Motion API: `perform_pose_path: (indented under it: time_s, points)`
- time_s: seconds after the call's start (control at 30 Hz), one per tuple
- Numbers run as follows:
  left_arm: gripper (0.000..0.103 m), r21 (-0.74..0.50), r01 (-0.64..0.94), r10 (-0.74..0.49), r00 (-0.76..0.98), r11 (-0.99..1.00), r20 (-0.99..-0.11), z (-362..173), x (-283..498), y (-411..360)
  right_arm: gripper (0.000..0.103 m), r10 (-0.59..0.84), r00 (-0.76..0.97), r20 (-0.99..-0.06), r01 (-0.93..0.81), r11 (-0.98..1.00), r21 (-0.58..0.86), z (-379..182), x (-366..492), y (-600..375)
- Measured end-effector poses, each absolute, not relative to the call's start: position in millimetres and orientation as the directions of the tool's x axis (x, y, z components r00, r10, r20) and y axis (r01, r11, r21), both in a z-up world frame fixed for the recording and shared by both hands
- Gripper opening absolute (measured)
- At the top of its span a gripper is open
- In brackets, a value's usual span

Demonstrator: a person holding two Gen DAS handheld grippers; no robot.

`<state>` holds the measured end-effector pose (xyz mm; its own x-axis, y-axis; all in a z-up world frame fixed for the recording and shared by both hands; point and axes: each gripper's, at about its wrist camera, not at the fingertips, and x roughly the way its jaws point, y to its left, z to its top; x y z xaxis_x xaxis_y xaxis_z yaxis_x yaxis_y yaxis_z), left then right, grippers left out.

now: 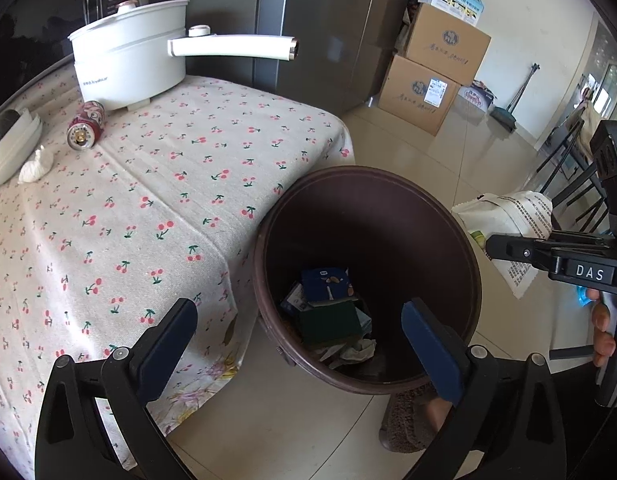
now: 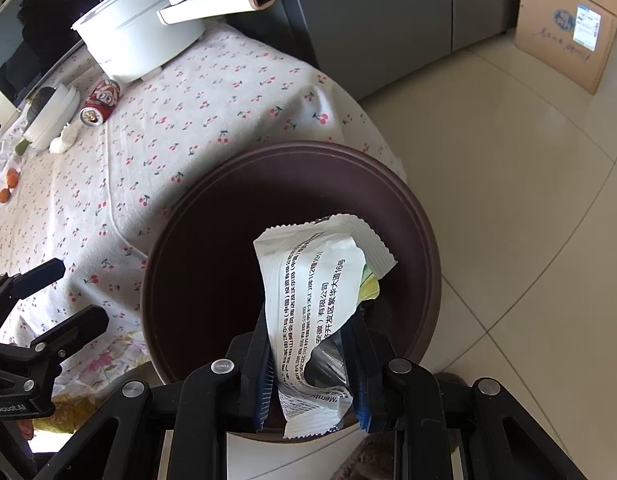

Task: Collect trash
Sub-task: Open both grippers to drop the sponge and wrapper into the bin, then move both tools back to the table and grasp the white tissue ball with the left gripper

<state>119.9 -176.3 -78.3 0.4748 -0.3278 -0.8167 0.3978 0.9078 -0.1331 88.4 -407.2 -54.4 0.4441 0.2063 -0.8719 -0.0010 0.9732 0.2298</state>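
Beside the worktop (image 1: 212, 128), which wears a cherry-print cloth, a dark brown trash bin (image 2: 424, 240) stands on the tiled floor, its rim just against the hanging cloth. Discarded cartons and crumpled paper (image 1: 328, 312) already lie at its bottom. On the worktop's far side sit a white electric pot (image 1: 128, 64), a red drink can (image 1: 86, 128) lying on its side, and a small wad of white tissue (image 1: 36, 166), all well apart from the bin.

The right tool (image 2: 312, 376) pinches a white printed snack wrapper (image 2: 316, 280), which hangs over the bin's mouth. The left tool (image 1: 300, 336) is spread wide with nothing between its pads, poised above the bin's near rim.

The step in hand looks like the drop: the wrapper is in position, so the right tool need only part its pads and let it fall. After that, the can and tissue appear to be the remaining trash, which calls for a reach back across the cloth.
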Motion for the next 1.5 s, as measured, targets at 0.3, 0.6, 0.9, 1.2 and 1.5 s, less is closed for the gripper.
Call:
perform_pose_path:
  time_s: [0.3, 0.6, 0.9, 1.2, 1.5]
  points:
    - [0.103, -0.22, 0.371, -0.381, 0.448, 0.902, -0.809, -83.1, 123.4, -162.1, 0.03, 0.177, 0.425, -0.888, 0.006, 0.98, 0.198, -61.1, 96.2, -395.8]
    - [0.103, -0.276, 0.298, -0.391, 0.462, 0.914, -0.796, -77.6, 132.6, -151.4, 0.032, 0.187, 0.417, -0.89, 0.005, 0.978, 0.208, -61.7, 99.4, -389.2]
    - [0.103, -0.273, 0.253, -0.364, 0.459, 0.928, -0.81, -77.1, 135.1, -138.5, 0.08, 0.195, 0.452, -0.87, 0.03, 0.972, 0.233, -50.7, 102.5, -384.8]
    - [0.103, -0.206, 0.2, -0.282, 0.524, 0.958, -0.804, -58.5, 127.9, -100.2, 0.086, 0.179, 0.428, -0.886, 0.023, 0.978, 0.209, -54.1, 107.2, -369.0]
    - [0.103, -0.165, 0.081, -0.182, 0.548, 0.983, -0.817, -50.8, 129.4, -31.1, 0.088, 0.151, 0.411, -0.899, 0.002, 0.986, 0.167, -53.6, 121.1, -338.0]
